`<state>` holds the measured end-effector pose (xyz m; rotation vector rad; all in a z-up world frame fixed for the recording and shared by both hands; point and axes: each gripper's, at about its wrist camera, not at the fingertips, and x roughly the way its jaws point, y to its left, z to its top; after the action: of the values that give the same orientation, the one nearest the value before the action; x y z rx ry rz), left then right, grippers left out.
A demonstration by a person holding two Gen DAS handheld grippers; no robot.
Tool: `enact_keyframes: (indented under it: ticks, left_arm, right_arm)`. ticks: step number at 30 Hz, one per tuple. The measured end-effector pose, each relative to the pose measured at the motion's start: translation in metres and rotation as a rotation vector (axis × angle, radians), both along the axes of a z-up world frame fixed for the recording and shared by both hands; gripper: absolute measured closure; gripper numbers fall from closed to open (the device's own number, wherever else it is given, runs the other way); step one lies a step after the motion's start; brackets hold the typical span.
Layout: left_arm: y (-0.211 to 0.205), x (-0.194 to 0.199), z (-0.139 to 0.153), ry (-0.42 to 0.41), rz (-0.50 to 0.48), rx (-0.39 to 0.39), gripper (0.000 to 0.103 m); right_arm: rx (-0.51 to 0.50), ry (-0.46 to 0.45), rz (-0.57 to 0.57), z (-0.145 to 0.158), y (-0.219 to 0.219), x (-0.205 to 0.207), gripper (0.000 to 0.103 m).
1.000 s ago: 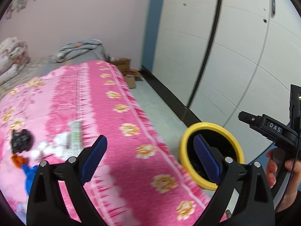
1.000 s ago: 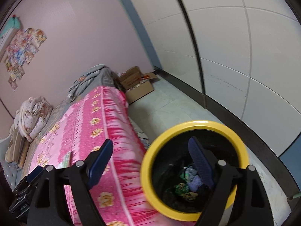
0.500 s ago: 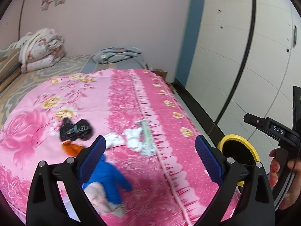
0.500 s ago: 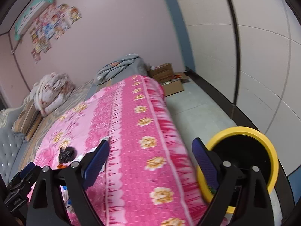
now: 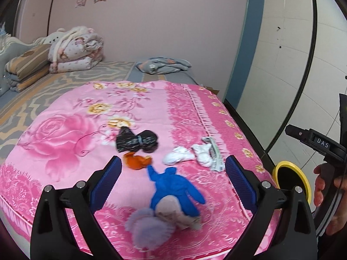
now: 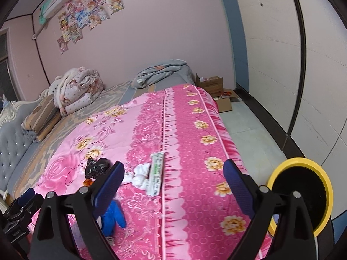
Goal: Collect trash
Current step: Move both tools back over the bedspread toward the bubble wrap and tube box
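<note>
Trash lies on the pink flowered blanket [image 5: 65, 143]: a crumpled black bag [image 5: 136, 140], an orange scrap [image 5: 136, 161], white tissue wads [image 5: 186, 155] and a long printed wrapper [image 5: 214, 156]. A blue and grey soft toy [image 5: 171, 197] lies nearest. My left gripper [image 5: 173, 182] hovers open over the toy, nothing between its blue pads. My right gripper [image 6: 173, 186] is open and its jaws are still opening, empty, above the blanket near the wrapper [image 6: 156, 173] and tissues [image 6: 138, 174]. The yellow-rimmed bin [image 6: 301, 195] stands on the floor right of the bed.
Folded quilts [image 5: 73, 49] and pillows [image 5: 28, 62] are stacked at the bed's far left, a grey blanket [image 5: 162, 65] at the far end. Cardboard boxes [image 6: 216, 91] sit on the floor beyond the bed. White wardrobe doors [image 6: 282, 65] run along the right. A hand [image 5: 325, 188] holds the right gripper's handle.
Both grippers swung left from the bin toward the bed. The trash and toy now sit centred in the left view, and the bin has slid to the right edge of both views.
</note>
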<state>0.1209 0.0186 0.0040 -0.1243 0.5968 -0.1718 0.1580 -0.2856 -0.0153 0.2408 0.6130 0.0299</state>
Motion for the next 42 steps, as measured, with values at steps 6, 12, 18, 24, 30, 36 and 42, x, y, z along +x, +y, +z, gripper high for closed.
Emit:
enact_keyframes:
  ticks: [6,12,18,24,30,36,42]
  left_arm:
    - [0.029,-0.012,-0.004,0.001,0.036,-0.004,0.011]
    - [0.052,-0.023,-0.010,-0.003,0.072,0.011,0.011]
    - [0.069,-0.030,-0.017,0.002,0.085,-0.001,0.011]
    - [0.072,-0.030,-0.030,0.014,0.073,-0.002,0.011]
    - [0.073,-0.022,-0.051,0.049,0.059,0.003,0.011]
    - [0.080,-0.017,-0.072,0.078,0.034,-0.009,0.011]
    - [0.086,-0.019,-0.088,0.093,0.011,-0.024,0.011]
  right_arm:
    - [-0.030,0.000,0.022,0.001,0.024,0.004,0.014]
    - [-0.049,0.001,0.036,-0.004,0.040,0.009,0.013]
    - [-0.067,0.005,0.038,-0.010,0.048,0.014,0.013]
    - [-0.077,0.004,0.030,-0.018,0.046,0.019,0.012]
    - [-0.075,-0.003,0.023,-0.028,0.038,0.027,0.012]
    - [-0.071,0.027,0.001,-0.040,0.029,0.040,0.012]
    - [-0.093,0.078,-0.001,-0.059,0.025,0.061,0.012]
